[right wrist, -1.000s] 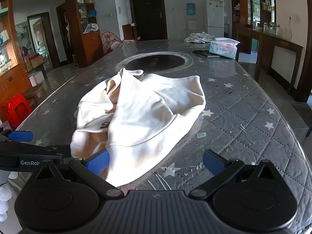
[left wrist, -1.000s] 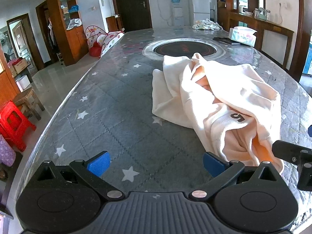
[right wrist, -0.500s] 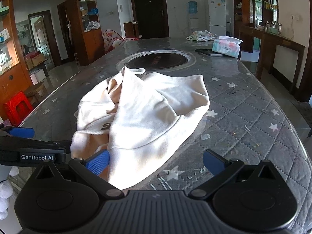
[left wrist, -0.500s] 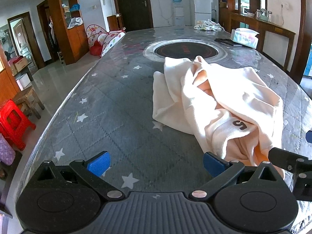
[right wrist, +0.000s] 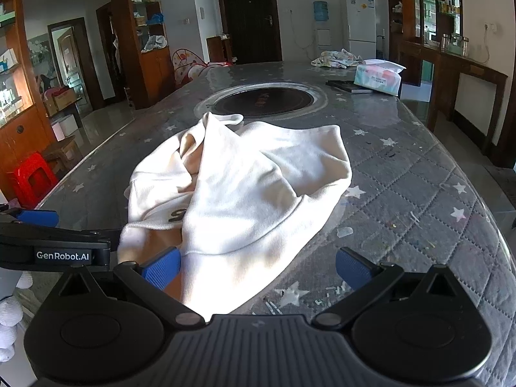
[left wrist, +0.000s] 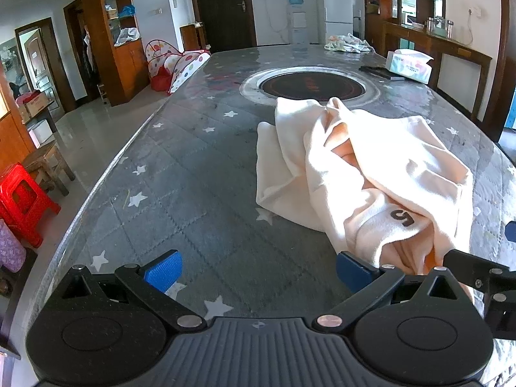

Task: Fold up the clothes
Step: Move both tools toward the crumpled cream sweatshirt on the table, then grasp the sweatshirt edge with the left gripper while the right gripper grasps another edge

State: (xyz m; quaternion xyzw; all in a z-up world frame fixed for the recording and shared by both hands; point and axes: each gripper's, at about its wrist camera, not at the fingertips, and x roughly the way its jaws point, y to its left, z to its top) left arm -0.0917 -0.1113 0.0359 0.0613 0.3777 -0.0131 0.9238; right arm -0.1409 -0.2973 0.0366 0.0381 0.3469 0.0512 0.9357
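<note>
A cream garment (left wrist: 364, 171) with a dark printed mark lies crumpled on the grey star-patterned table (left wrist: 180, 174). In the right wrist view the same garment (right wrist: 245, 190) spreads from the near edge toward the round black hotplate (right wrist: 264, 100). My left gripper (left wrist: 258, 272) is open just left of the garment's near end, nothing between its blue pads. My right gripper (right wrist: 256, 266) is open too, and the garment's near hem lies between its fingers, against the left pad (right wrist: 161, 266). Each gripper shows at the edge of the other's view.
A tissue box (right wrist: 377, 75) and a dark flat object (right wrist: 348, 85) sit at the far right of the table, with a small heap of cloth (right wrist: 335, 58) behind them. A red stool (left wrist: 22, 200) and wooden stool stand on the floor to the left.
Both grippers have drawn back slightly toward the near table edge and risen a little. The garment has not moved, and both stay open.
</note>
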